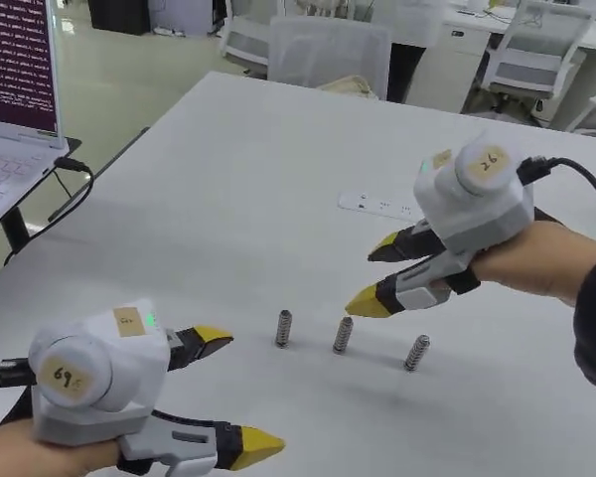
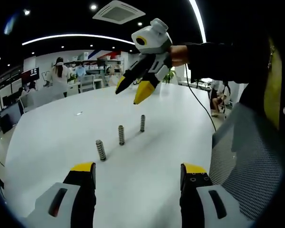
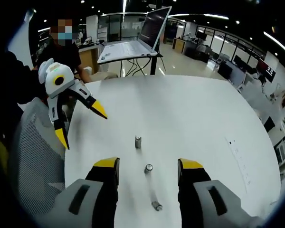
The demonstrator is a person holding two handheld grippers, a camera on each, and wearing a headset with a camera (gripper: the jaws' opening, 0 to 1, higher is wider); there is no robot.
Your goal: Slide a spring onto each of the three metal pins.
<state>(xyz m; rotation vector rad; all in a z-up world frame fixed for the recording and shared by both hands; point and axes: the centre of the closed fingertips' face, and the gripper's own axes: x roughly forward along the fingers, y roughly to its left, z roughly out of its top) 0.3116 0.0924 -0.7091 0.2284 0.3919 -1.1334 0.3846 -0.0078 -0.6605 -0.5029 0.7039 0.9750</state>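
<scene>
Three small grey coiled springs (image 1: 343, 335) stand on end in a short, evenly spaced row on the white surface (image 1: 228, 199), none touching. The row runs from 9 o'clock to 3 o'clock. The spring at the 3 o'clock end leans slightly.

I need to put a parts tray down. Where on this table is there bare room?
The widest bare table lies beyond the three springs, out to the far edge, left of the white strip. A smaller patch lies between the springs and the near edge, right of the left tongs. Crowded: the springs, with the right tongs close by.
</scene>
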